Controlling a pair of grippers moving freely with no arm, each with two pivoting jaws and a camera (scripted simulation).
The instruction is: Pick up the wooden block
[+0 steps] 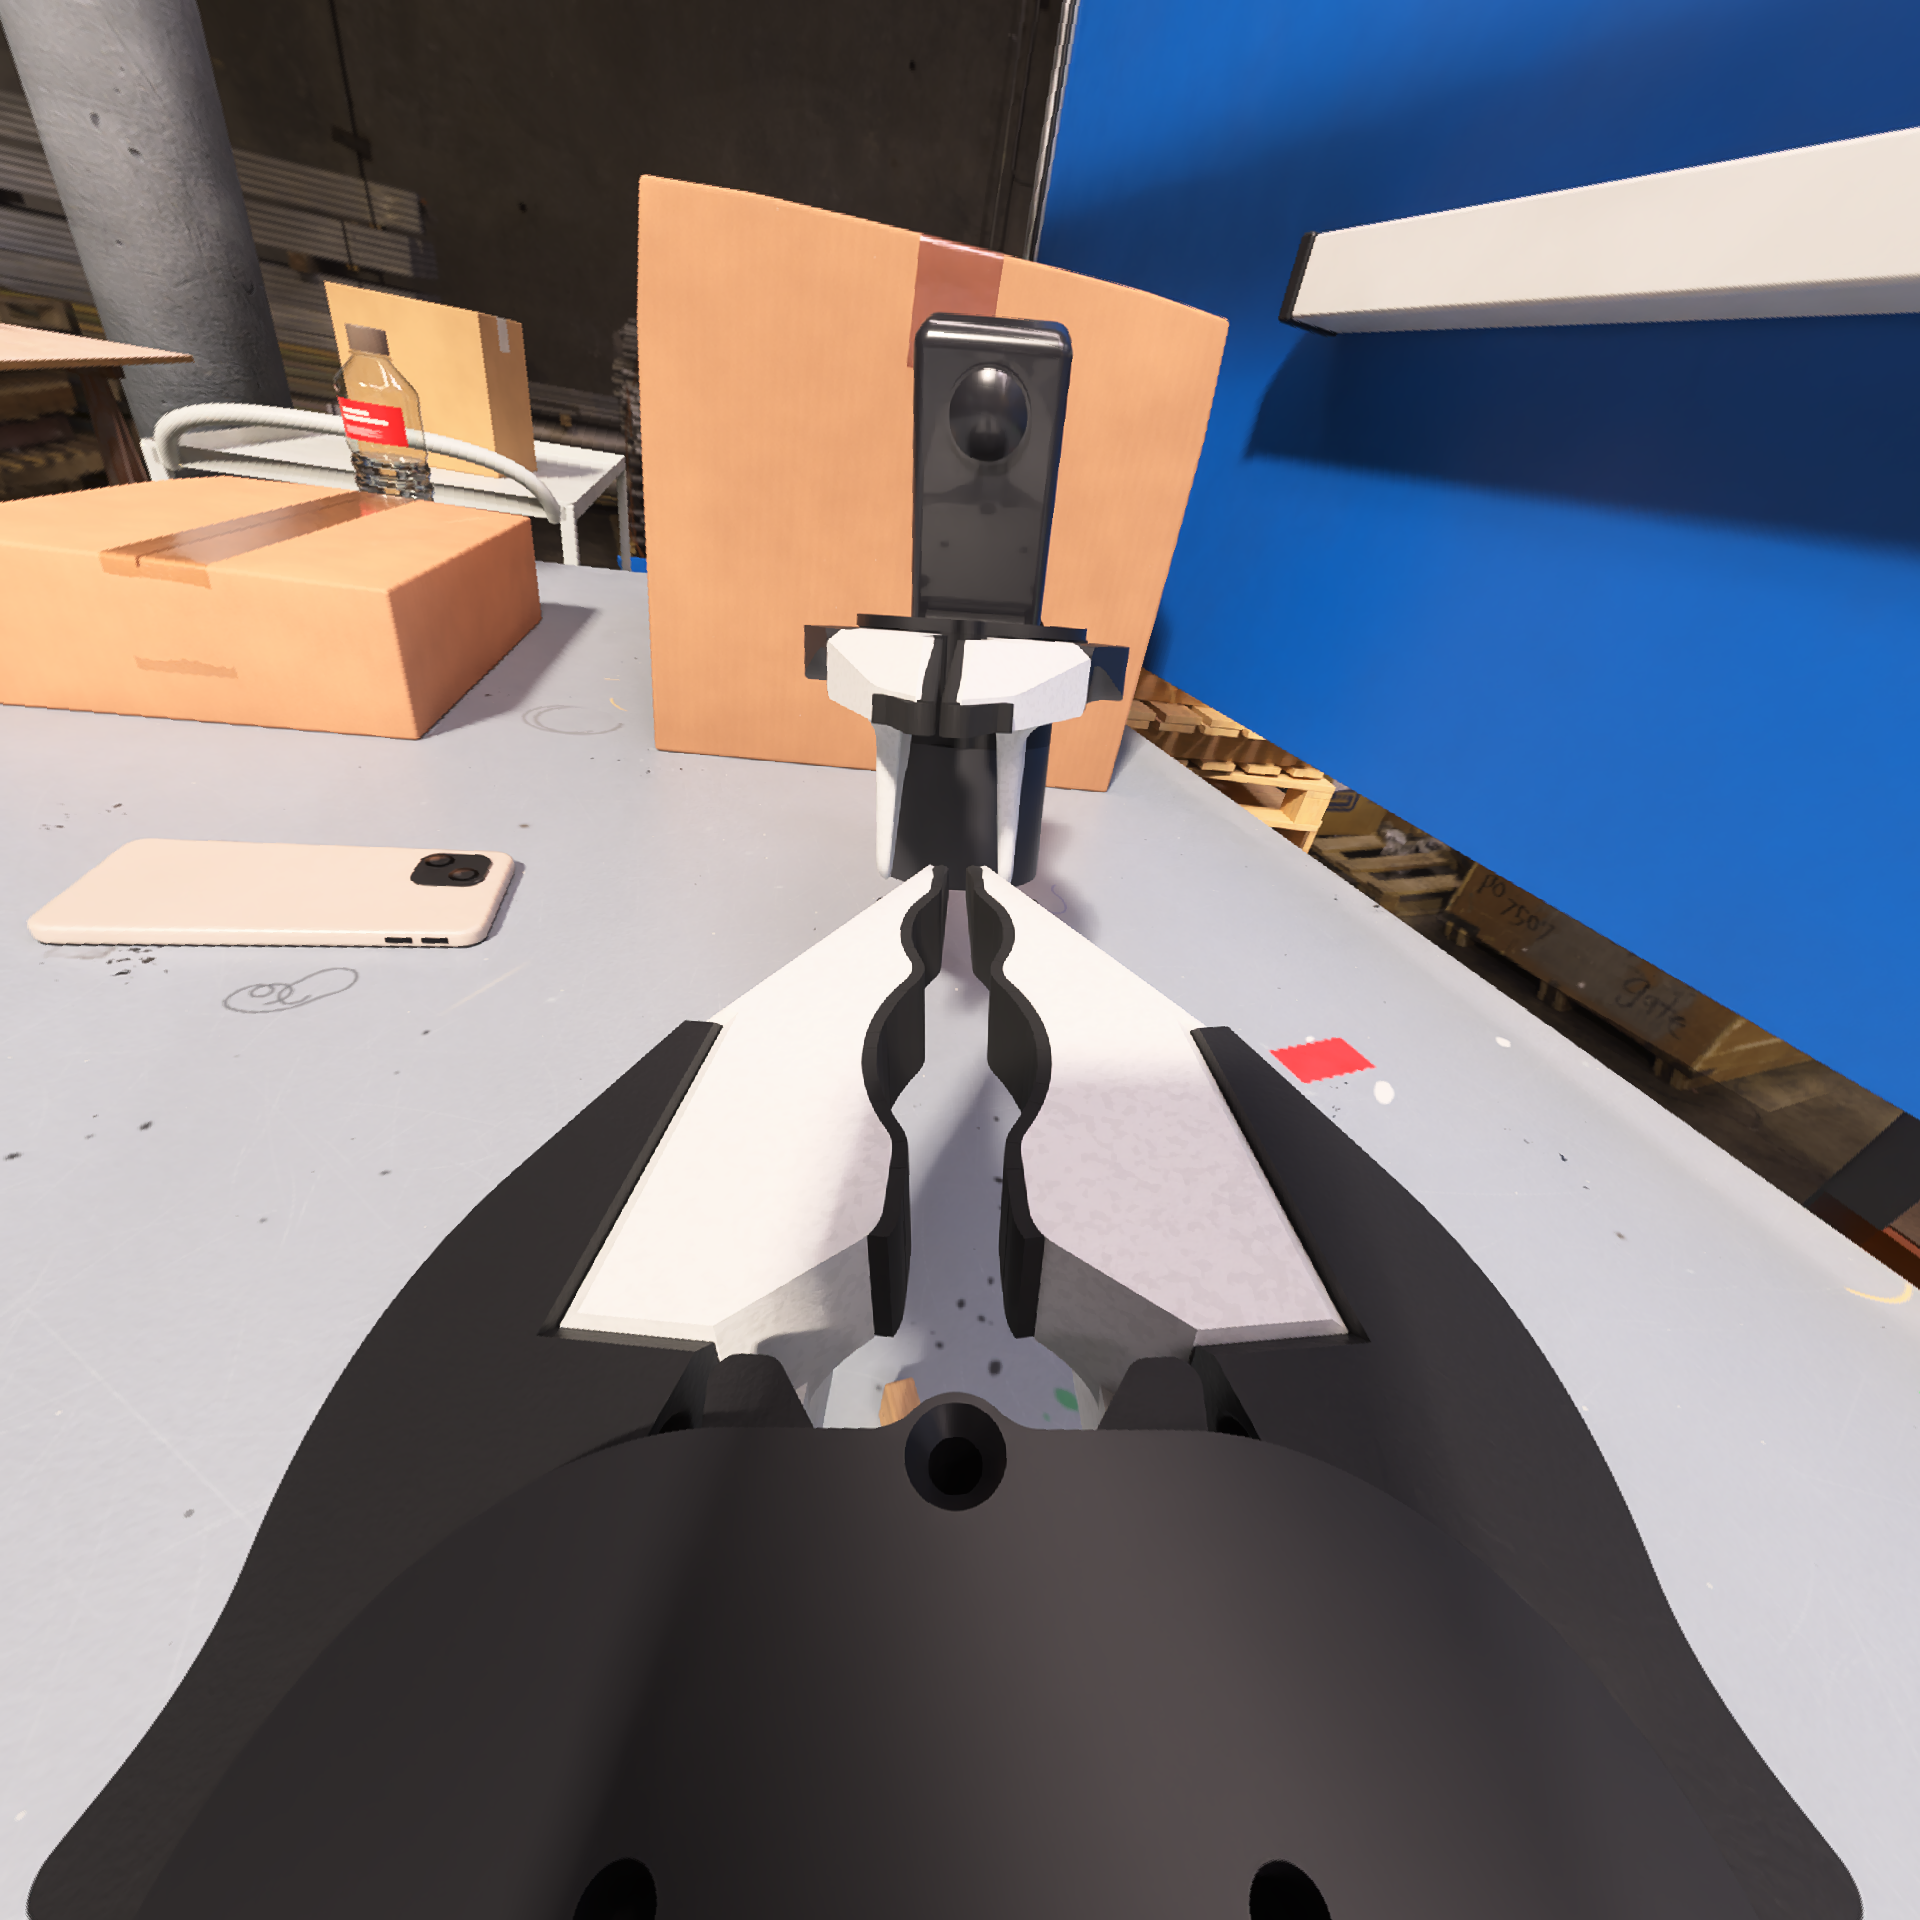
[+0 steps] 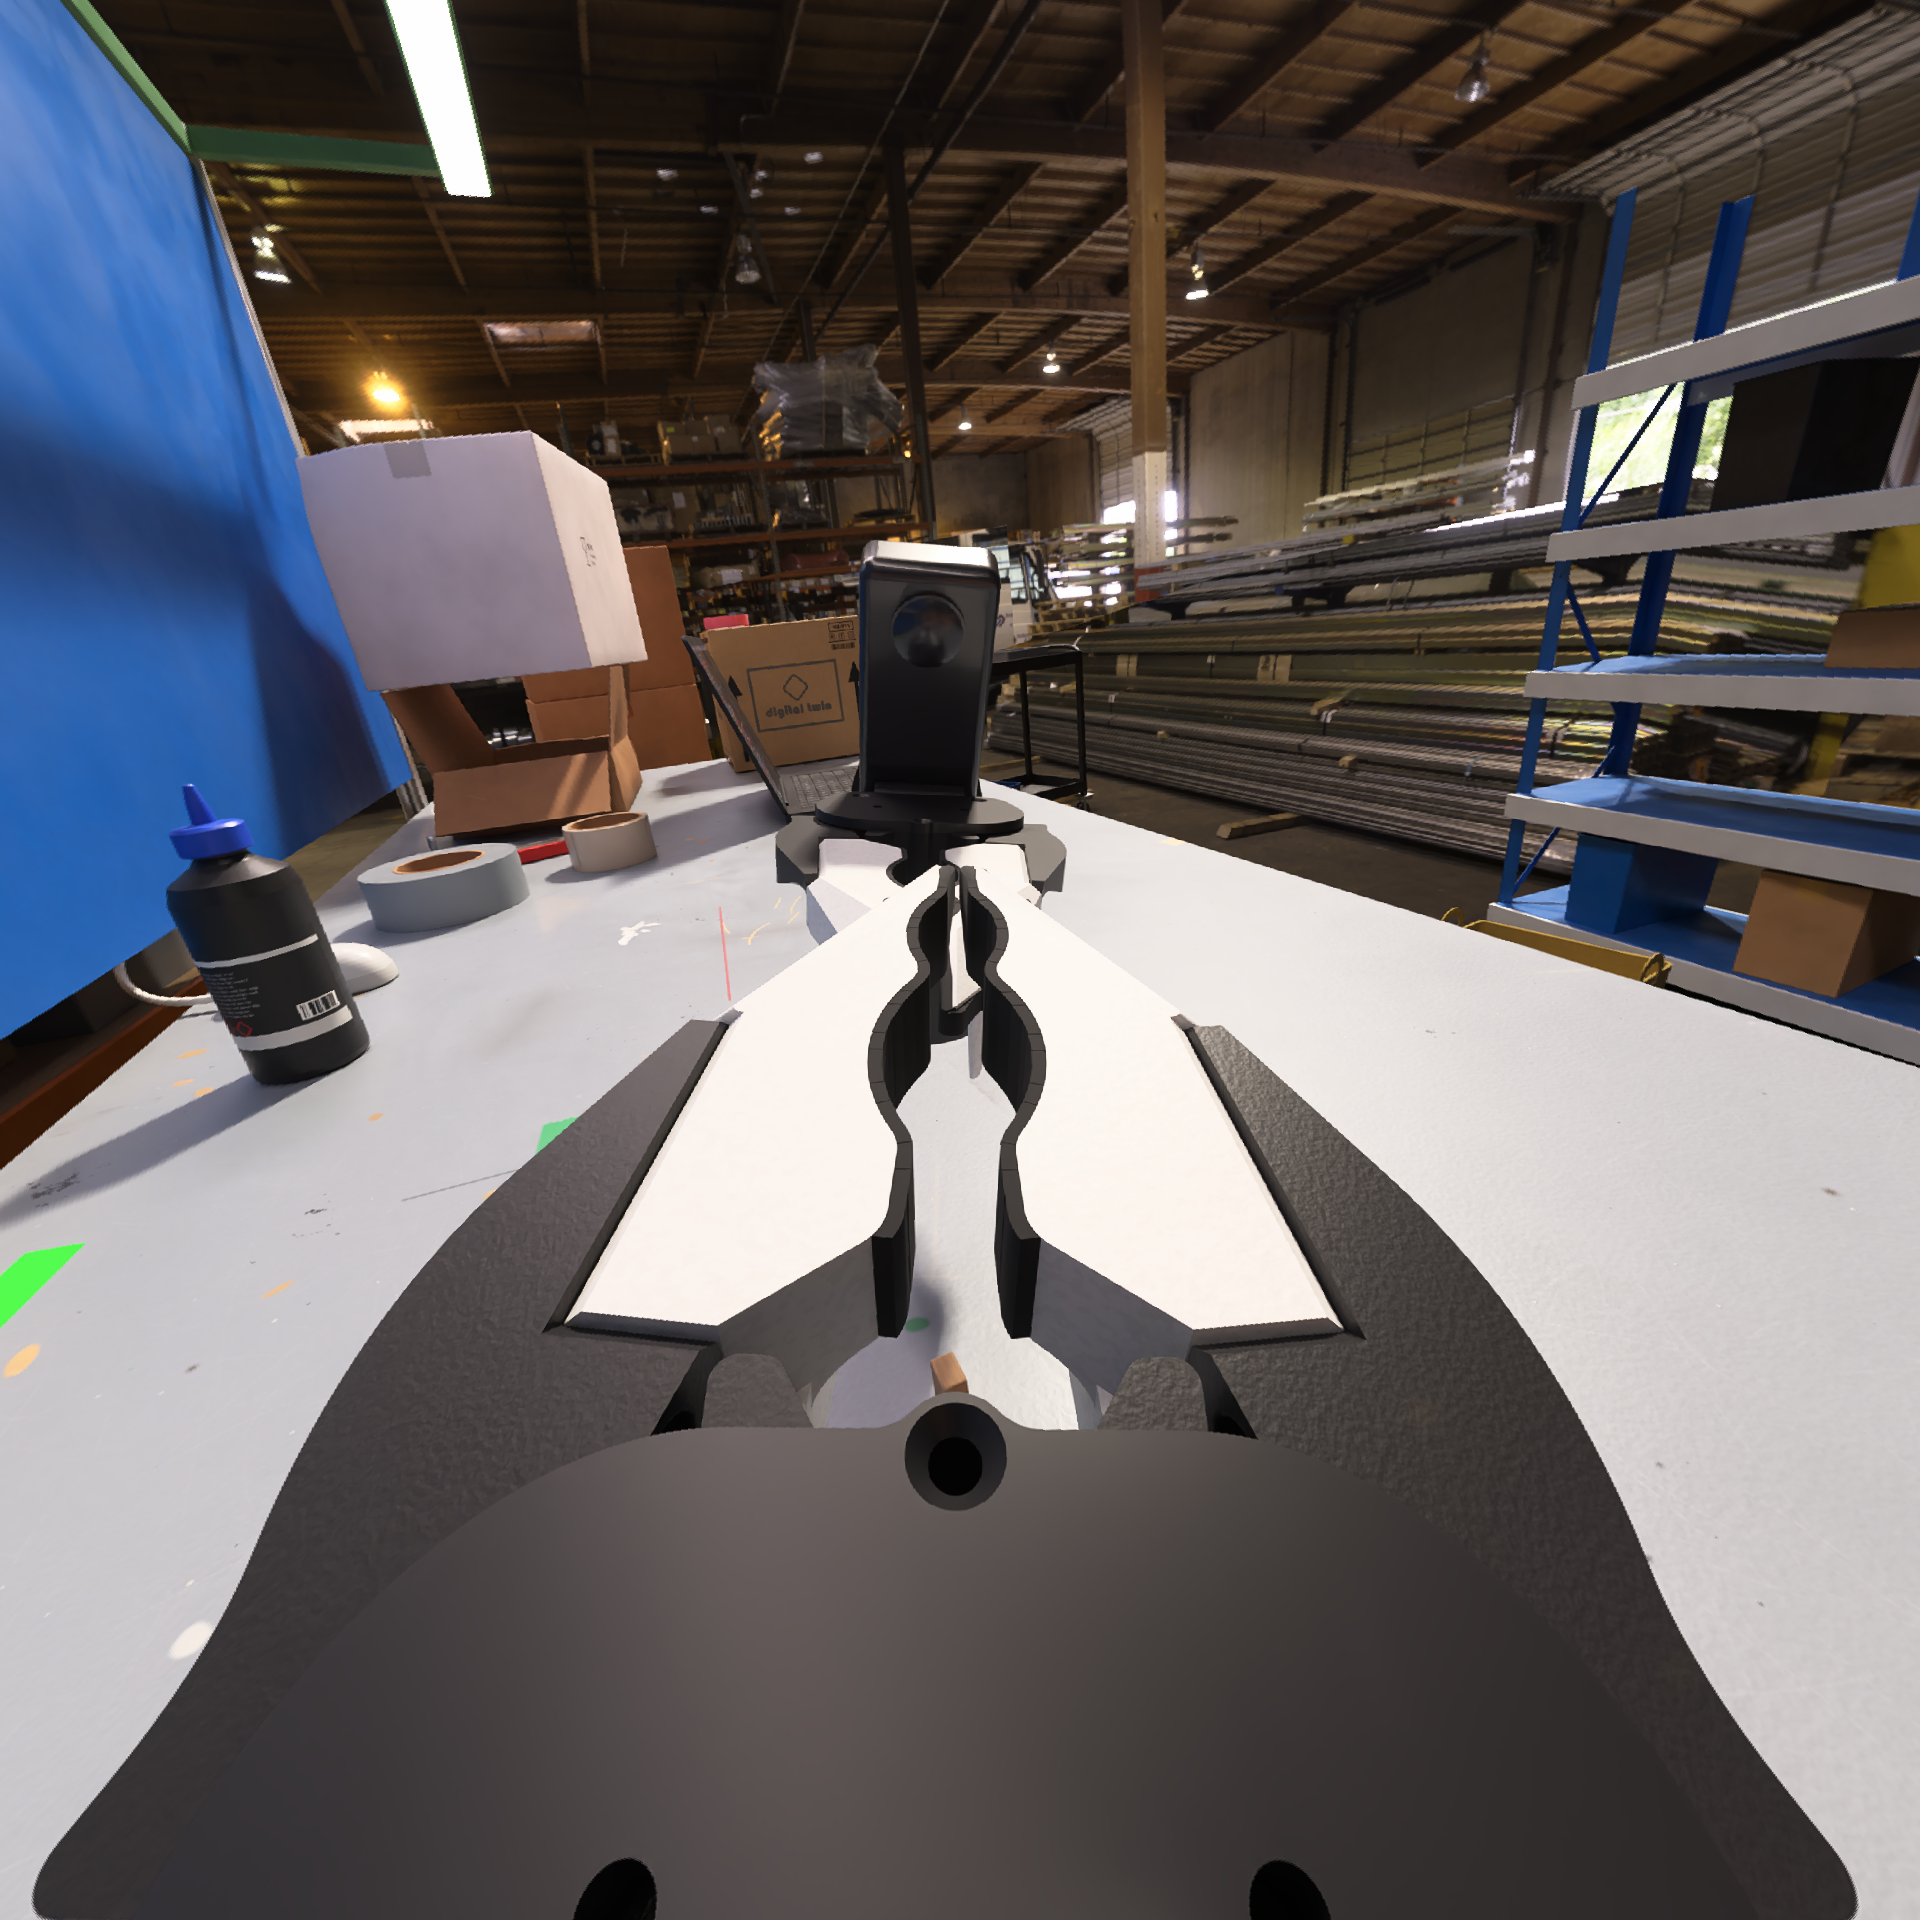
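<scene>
Jaws of the left gripper [image 1: 956,883] and right gripper [image 2: 958,881] are both nearly closed, tips almost touching, holding nothing. Wooden block [image 2: 948,1374] shows only as a small tan sliver low between the right gripper's fingers, on the grey table [image 2: 1455,1143]; its spot relative to the table edges cannot be told.

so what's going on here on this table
Two grippers face each other tip to tip over a grey table. The left gripper and right gripper both look nearly shut and hold nothing. The wooden block shows only as a sliver low beneath them, not yet picked up.
</scene>
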